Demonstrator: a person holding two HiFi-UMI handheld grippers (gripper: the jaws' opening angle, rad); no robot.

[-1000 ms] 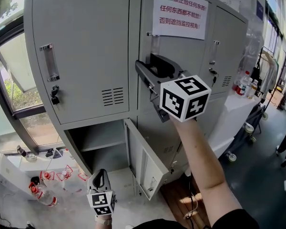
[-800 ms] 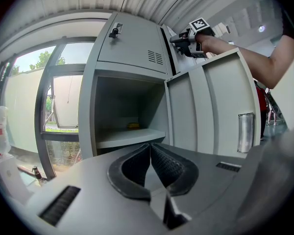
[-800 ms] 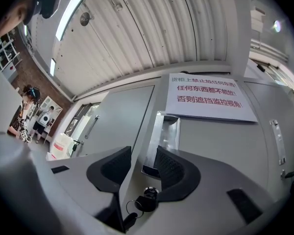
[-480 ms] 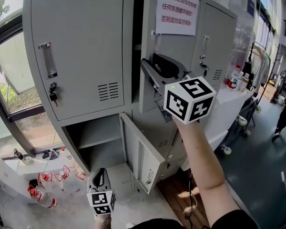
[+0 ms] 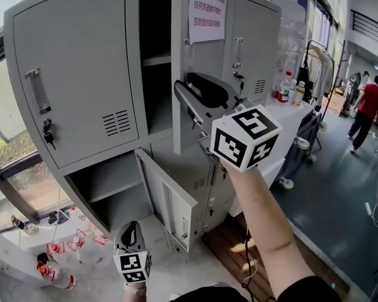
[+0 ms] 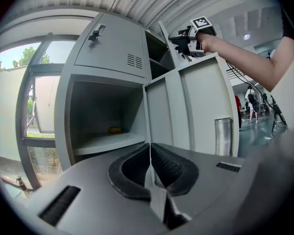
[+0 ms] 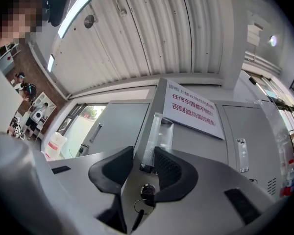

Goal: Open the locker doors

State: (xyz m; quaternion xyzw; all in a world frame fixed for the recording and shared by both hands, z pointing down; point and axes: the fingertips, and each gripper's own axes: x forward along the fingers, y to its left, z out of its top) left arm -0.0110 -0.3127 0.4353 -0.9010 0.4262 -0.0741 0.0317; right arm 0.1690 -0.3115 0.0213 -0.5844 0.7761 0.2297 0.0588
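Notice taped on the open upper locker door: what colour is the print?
Mostly red print on a white notice. It shows best in the right gripper view.

Lockers (image 5: 82, 74) are just plain light grey all over, upper door (image 5: 198, 55) included. White sign (image 5: 206, 11) on it has red lettering. Marker cube (image 5: 244, 137) in front of the lockers: white with black square patterns. Floor (image 5: 327, 194) right of the lockers is dark teal, person (image 5: 368, 102) out there wears red.

We read a single sign: a white paper notice (image 7: 195, 109) posted on the upper locker door (image 7: 186, 138), its big red Chinese lines saying 任何东西都不能放 and 否则遮挡监控视角; the smaller line above them is too fine to read surely.
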